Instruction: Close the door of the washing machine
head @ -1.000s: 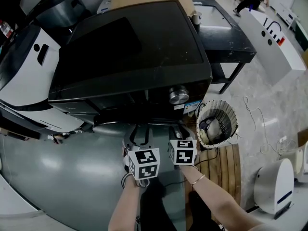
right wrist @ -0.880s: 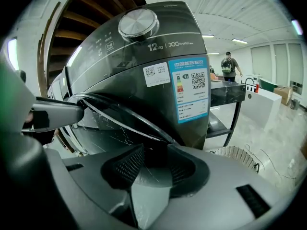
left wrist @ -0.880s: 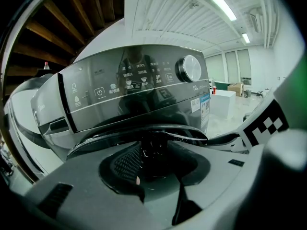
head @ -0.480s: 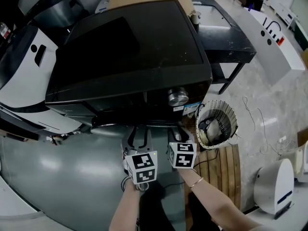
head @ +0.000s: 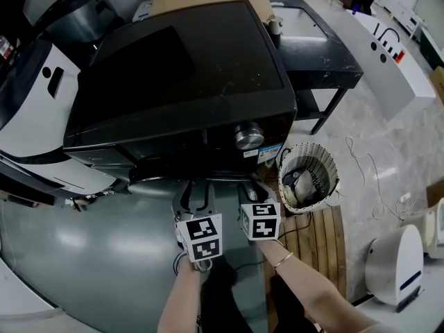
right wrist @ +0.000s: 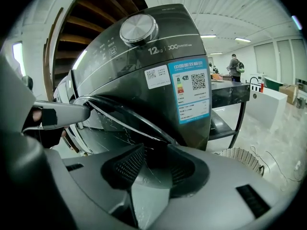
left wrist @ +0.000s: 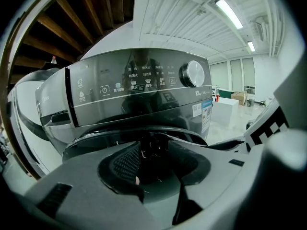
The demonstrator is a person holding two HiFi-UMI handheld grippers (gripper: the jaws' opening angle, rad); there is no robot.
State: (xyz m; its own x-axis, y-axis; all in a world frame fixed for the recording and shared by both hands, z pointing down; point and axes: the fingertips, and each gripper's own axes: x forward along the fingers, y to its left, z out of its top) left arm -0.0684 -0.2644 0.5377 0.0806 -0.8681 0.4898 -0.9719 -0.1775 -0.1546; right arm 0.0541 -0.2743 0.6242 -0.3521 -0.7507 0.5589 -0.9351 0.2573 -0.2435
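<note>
The round glass door (right wrist: 115, 128) of the dark grey front-loading washing machine (head: 187, 68) seems ajar at twelve o'clock, its rim running nine-to-three just ahead of the left gripper (head: 196, 198), whose empty jaws have just spread wider, and the equally near right gripper (head: 251, 191), also unclenched and empty.

The left tongs (head: 196, 198) and right tongs (head: 251, 191) sit side by side at the washing machine's (head: 187, 68) near front; a woven basket (head: 327, 166) stands right.

Grey left gripper (left wrist: 156, 153) and right gripper (right wrist: 157, 165) bear black-and-white marker cubes (head: 200, 237); thin bracelet (head: 284, 259) on right wrist.
</note>
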